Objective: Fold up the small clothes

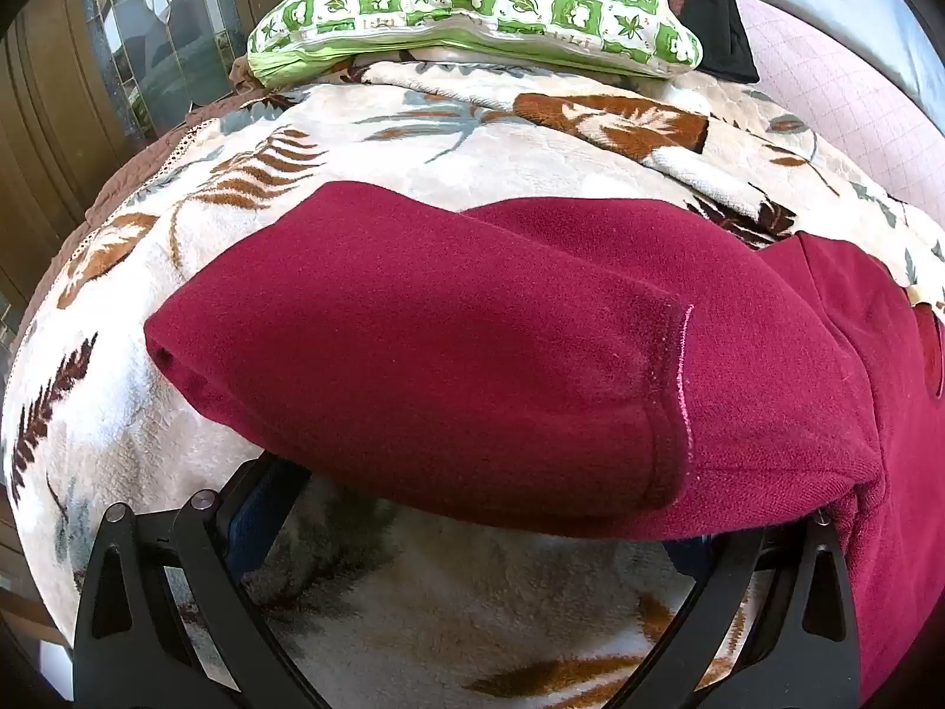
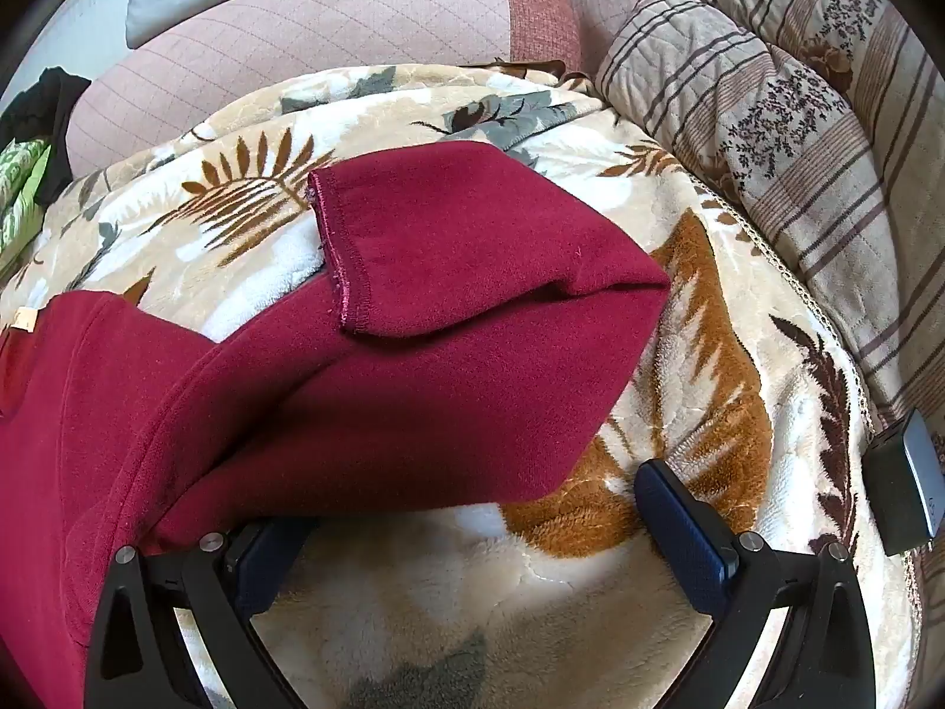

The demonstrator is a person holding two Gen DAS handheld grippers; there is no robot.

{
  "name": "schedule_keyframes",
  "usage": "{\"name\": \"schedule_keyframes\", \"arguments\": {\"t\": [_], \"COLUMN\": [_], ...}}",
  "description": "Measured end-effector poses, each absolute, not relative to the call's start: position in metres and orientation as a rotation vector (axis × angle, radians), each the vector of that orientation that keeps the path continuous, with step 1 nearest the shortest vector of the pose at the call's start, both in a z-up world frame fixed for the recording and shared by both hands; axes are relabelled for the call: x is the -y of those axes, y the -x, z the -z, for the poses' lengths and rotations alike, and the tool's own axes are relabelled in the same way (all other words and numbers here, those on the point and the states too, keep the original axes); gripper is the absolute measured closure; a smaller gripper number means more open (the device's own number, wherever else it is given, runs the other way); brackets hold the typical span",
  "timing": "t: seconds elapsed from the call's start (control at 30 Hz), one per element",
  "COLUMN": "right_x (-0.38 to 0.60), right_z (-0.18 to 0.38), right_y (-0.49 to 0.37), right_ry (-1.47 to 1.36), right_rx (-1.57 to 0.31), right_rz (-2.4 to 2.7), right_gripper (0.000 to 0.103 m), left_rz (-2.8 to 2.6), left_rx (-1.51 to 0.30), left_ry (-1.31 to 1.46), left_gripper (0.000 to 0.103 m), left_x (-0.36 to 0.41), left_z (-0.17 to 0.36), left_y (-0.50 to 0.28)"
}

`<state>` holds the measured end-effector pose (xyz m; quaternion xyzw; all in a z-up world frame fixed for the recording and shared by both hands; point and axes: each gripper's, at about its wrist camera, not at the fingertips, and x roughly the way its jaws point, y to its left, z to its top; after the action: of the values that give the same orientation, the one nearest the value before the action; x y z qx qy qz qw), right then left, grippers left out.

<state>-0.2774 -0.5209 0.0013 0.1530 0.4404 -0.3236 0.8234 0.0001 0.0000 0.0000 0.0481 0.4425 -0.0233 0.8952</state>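
A dark red fleece garment (image 1: 449, 354) lies on a cream leaf-print blanket (image 1: 413, 142). In the left wrist view one sleeve is folded across it, its hemmed cuff (image 1: 679, 390) near the middle. My left gripper (image 1: 478, 502) is open, its jaws wide apart at the garment's near edge, with the fingertips hidden under the cloth. In the right wrist view the garment (image 2: 331, 390) has the other sleeve folded over, cuff (image 2: 342, 260) pointing left. My right gripper (image 2: 466, 508) is open; the left finger is tucked under the cloth edge and the right finger (image 2: 679, 520) rests on the blanket.
A green-checked pillow (image 1: 472, 6) and a black cloth (image 1: 714, 18) lie at the far side. A pink quilted cushion (image 2: 307, 29) and a striped folded quilt (image 2: 797, 136) border the blanket. A dark box-like device (image 2: 903, 484) sits at the right edge.
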Motion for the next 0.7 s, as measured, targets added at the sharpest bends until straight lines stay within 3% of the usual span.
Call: {"name": "schedule_keyframes", "arguments": {"t": [0.47, 0.7], "right_x": [0.521, 0.521], "right_z": [-0.001, -0.001], "right_y": [0.277, 0.277], "right_ry": [-0.325, -0.325], "right_rx": [-0.938, -0.937], "right_rz": [0.689, 0.689], "right_gripper": [0.0, 0.0], "left_rz": [0.045, 0.072], "left_rx": [-0.92, -1.005], "left_ry": [-0.103, -0.112], "left_gripper": [0.0, 0.001], "left_x": [0.001, 0.001], "left_z": [-0.001, -0.014], "left_y": [-0.001, 0.015]}}
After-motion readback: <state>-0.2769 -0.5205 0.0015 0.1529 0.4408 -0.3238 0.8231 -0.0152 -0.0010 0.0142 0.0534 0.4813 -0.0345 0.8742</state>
